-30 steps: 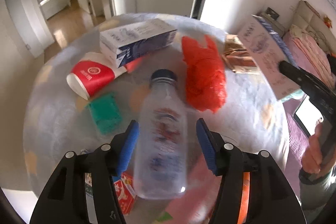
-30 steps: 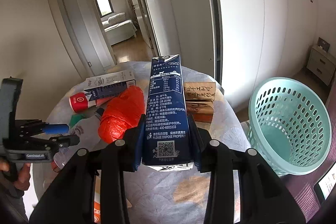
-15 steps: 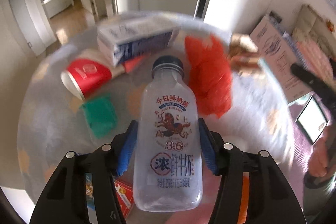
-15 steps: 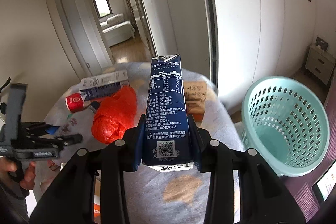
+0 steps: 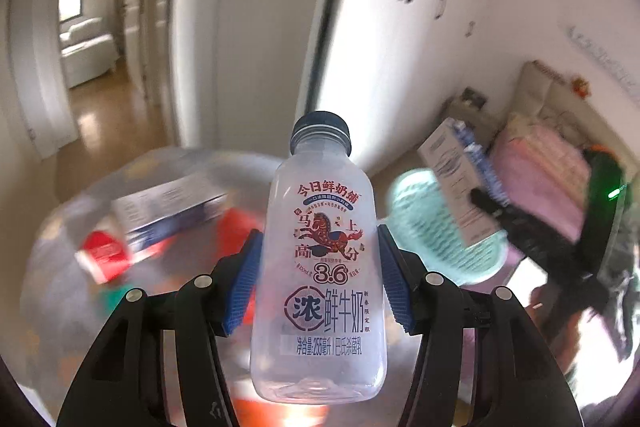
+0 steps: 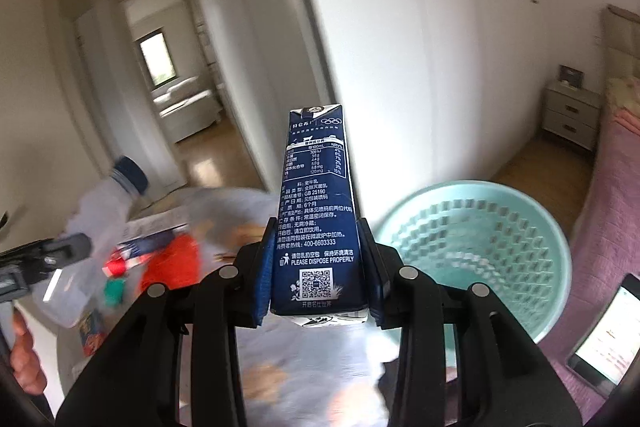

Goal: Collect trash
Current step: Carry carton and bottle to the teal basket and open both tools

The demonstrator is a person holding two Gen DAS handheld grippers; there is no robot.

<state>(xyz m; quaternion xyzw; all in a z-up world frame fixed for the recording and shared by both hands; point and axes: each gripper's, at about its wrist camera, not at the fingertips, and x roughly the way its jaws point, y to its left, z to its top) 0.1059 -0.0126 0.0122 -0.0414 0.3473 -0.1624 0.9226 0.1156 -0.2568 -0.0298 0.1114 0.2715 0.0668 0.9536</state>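
Note:
My left gripper [image 5: 319, 279] is shut on a clear plastic milk bottle [image 5: 322, 267] with a dark blue cap, held upright above the round table [image 5: 60, 267]. My right gripper [image 6: 316, 275] is shut on a dark blue milk carton [image 6: 316, 211], held upright beside the teal mesh basket [image 6: 472, 251]. In the left wrist view the carton [image 5: 452, 171] hangs over the basket [image 5: 432, 227]. In the right wrist view the bottle [image 6: 100, 211] shows at the left.
On the table lie a white and blue carton [image 5: 168, 205], a red paper cup [image 5: 104, 255], a red plastic bag [image 6: 172, 263] and a green piece [image 6: 114, 289]. A phone [image 6: 604, 331] lies on the pink bed at the right. White wardrobes stand behind.
My left gripper closed on the bottle and lifted it off the table, swinging right toward the basket. My right gripper carried the carton right, nearer the basket.

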